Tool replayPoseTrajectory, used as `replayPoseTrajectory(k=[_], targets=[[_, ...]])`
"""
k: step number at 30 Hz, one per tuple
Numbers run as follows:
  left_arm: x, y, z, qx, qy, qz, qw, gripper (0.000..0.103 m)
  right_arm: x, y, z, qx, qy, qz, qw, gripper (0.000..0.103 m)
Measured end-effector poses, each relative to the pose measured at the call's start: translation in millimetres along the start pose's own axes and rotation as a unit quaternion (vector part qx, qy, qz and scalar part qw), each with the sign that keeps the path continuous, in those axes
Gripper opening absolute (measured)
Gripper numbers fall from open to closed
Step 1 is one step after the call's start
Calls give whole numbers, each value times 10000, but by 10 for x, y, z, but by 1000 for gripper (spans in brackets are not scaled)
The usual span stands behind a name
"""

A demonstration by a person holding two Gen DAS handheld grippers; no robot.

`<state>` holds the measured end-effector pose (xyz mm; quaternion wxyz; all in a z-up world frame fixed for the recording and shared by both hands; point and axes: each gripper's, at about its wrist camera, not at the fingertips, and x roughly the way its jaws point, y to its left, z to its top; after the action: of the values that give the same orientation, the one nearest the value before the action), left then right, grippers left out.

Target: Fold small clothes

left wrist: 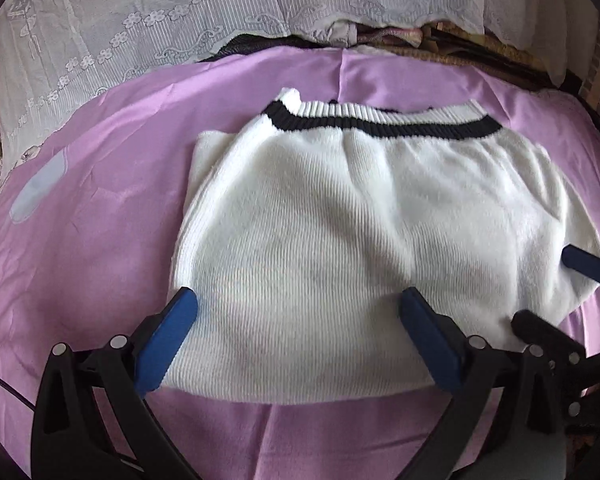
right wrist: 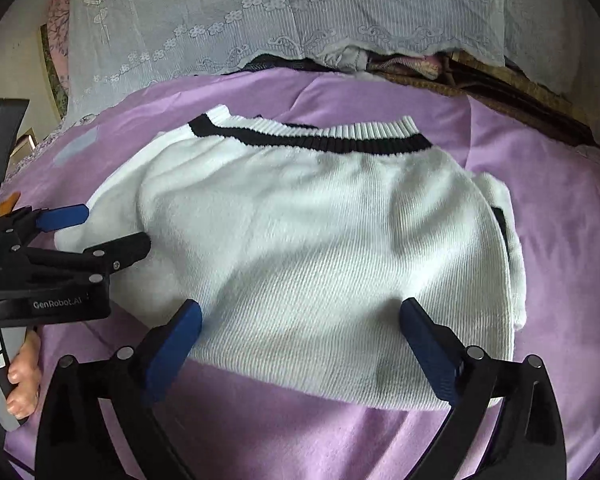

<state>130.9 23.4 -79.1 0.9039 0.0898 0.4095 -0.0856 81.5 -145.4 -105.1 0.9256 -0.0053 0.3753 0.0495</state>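
Right wrist view: right gripper [right wrist: 300, 344] spread wide, gripping nothing, straddling near hem of white knit sweater [right wrist: 300, 232] lying ahead on purple sheet [right wrist: 540, 200] (collar farthest); left gripper [left wrist: 298, 320] likewise agape, equally near.

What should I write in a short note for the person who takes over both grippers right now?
Left gripper: open, holds nothing, over the near-left part of the white sweater.
Right gripper: open, holds nothing, over the near-right part.
The sweater lies on the purple sheet, its black-and-white ribbed band at the far edge.
Done: both sides appear already folded in.
Left: probably fold the near edge up toward the band, then tidy.
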Motion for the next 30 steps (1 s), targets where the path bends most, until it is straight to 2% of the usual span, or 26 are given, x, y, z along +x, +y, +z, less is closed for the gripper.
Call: replayPoseTrajectory(k=[2, 5, 7, 10, 13, 15, 17, 19, 22, 24, 25, 27, 29, 30], targets=[[-63, -44, -64, 111, -54, 126, 9998, 99, -38, -73, -53, 215, 2, 224, 9995, 100], [-124, -25, -137, 91, -66, 116, 9999, 99, -130, -202, -115, 542, -131, 567, 9968, 99], [-201, 27, -168, -47, -144, 28, 9999, 99, -282, -325, -169, 924, -471, 560, 9930, 99], [-310, 91, -196, -252, -331, -6, 9991, 99, -531, -567, -268, 1569, -1077, 465, 9806, 99], [-308, 112, -176, -345, -369, 91, 9987, 99, -503, -755, -295, 1983, -1006, 503, 9737, 99], [-204, 129, -169, -368, -137, 211, 9990, 99, -459, -794, -309, 2100, -908, 321, 9730, 99], [-58, 141, -157, -366, 150, 302, 9988, 99, -315, -832, -317, 2168, -509, 1, 9749, 100], [-52, 148, -156, -401, 144, 317, 9986, 99, -188, -839, -307, 2111, -240, 35, 9772, 100], [-70, 149, -176, -387, 98, 348, 9986, 99, -195, -820, -311, 2068, -254, 42, 9780, 100], [-142, 176, -185, -426, 0, 318, 9986, 99, -298, -899, -345, 2289, -504, 220, 9719, 99], [-191, 179, -183, -437, -82, 291, 9986, 99, -370, -952, -343, 2397, -611, 174, 9688, 99], [-296, 163, -168, -460, -287, 185, 9984, 99, -485, -1026, -320, 2343, -716, -359, 9689, 97], [-326, 109, -152, -383, -348, 181, 9985, 99, -498, -1084, -292, 2063, -613, -888, 9725, 93], [-282, 75, -145, -297, -269, 306, 9987, 99, -455, -1139, -297, 2041, -495, -981, 9728, 86]])
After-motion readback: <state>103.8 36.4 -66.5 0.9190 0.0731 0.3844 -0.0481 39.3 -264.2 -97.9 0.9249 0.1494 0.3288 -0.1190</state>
